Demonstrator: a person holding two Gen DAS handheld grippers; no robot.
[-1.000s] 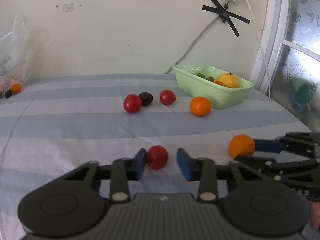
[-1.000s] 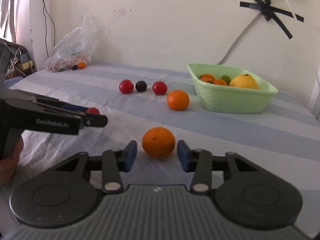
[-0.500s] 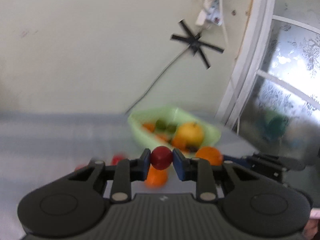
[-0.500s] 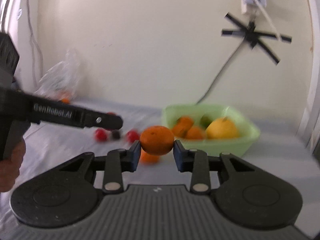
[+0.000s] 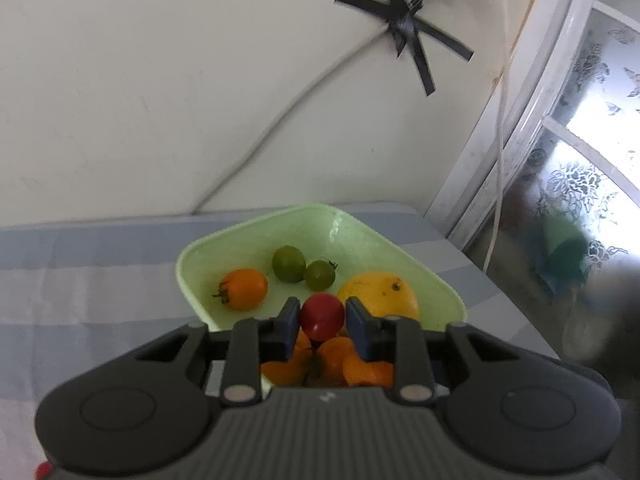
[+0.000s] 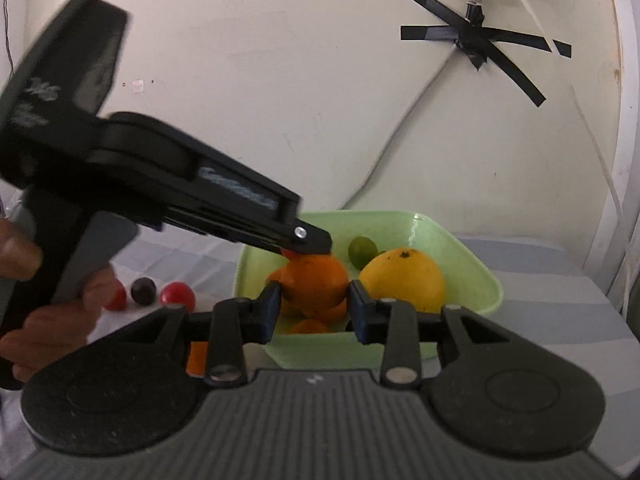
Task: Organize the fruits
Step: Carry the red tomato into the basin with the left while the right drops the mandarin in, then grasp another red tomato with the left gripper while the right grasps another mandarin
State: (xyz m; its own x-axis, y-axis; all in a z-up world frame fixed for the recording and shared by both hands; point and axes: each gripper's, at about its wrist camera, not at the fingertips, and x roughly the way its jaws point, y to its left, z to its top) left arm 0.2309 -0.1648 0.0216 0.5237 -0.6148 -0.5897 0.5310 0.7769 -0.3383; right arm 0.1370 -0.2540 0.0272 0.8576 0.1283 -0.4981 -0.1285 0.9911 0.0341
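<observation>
Striped grey and white cloth covers the table [image 5: 80, 280], the largest thing in view, with a cream wall behind it and a cable taped there with black tape [image 5: 404, 28]. On the cloth stands the pale green basket [image 5: 432, 284], open-topped, holding a big yellow citrus [image 5: 380, 294], several orange fruits, 1 orange tomato [image 5: 243, 289] and 2 green tomatoes [image 5: 287, 263].

The left gripper [image 5: 322, 326] hangs over the near part of the basket with a red tomato [image 5: 322, 316] between its blue pads; its jaws are opening, and a thin gap shows on each side of the tomato, so the pads no longer press it. In the right wrist view this gripper reaches in from the left, held by a hand [image 6: 52, 320], its tip above the basket.

The right gripper [image 6: 314, 308] sits at the basket's near rim with an orange [image 6: 314, 280] between its fingers; its jaws are opening too, and the pads look just clear of the peel.

Left of the basket on the cloth lie 2 red tomatoes [image 6: 178, 294] with 1 dark fruit [image 6: 143, 290] between them.
</observation>
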